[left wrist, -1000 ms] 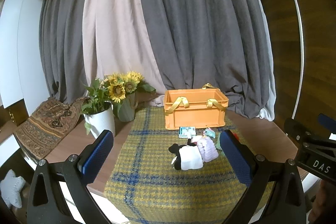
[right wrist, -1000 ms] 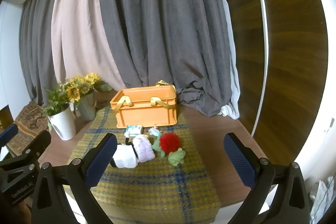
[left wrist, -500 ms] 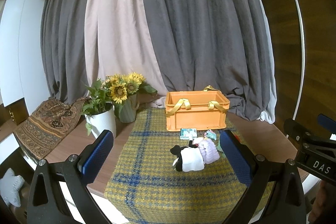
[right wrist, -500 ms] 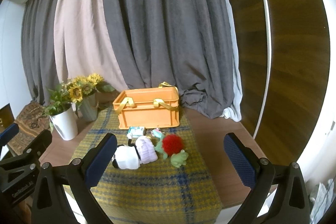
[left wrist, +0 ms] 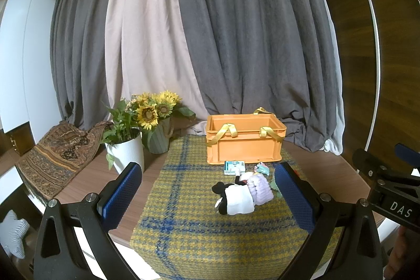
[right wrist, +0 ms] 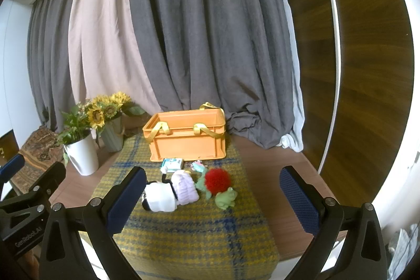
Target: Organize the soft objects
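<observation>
Several soft toys lie in a cluster on a yellow-and-blue plaid cloth [left wrist: 183,222]: a black-and-white plush [left wrist: 235,200] [right wrist: 158,197], a lilac knitted one [left wrist: 260,188] [right wrist: 185,186], a red pompom [right wrist: 217,180] and a green frog [right wrist: 225,198]. A small teal box [right wrist: 172,164] lies before an orange crate [left wrist: 244,139] [right wrist: 187,134] with yellow handles. My left gripper [left wrist: 207,197] is open and empty, held back from the toys. My right gripper [right wrist: 212,201] is open and empty, also short of them.
A white pot of sunflowers [left wrist: 126,154] and a grey-green vase [left wrist: 158,139] stand left of the cloth. A patterned cloth [left wrist: 57,156] drapes the table's left end. Grey and pink curtains hang behind. A wood wall panel [right wrist: 354,70] is at right.
Both grippers have drifted slightly; the scene shifts a little in each view. Both stay open and no object has moved.
</observation>
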The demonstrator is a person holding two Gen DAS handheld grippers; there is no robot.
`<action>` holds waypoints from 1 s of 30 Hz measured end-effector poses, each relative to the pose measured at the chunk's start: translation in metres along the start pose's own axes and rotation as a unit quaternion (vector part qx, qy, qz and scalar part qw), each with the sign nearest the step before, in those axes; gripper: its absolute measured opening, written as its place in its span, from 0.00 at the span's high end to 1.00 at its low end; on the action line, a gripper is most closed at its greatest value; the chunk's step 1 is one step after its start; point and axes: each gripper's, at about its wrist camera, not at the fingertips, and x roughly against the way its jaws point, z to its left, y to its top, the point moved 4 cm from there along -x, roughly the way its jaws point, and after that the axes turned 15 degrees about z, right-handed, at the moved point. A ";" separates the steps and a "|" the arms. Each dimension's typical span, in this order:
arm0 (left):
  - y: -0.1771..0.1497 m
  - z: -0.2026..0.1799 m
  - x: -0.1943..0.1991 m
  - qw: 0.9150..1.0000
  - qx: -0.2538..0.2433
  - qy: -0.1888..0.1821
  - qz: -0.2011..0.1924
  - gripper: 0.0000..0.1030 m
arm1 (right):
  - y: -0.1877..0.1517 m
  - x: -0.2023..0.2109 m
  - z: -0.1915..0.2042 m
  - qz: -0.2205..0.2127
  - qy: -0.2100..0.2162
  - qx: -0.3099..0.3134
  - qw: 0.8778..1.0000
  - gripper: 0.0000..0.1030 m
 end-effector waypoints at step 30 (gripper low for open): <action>-0.005 -0.004 -0.006 1.000 -0.002 -0.002 0.001 0.00 | -0.001 -0.005 0.001 0.003 0.003 0.000 1.000 0.00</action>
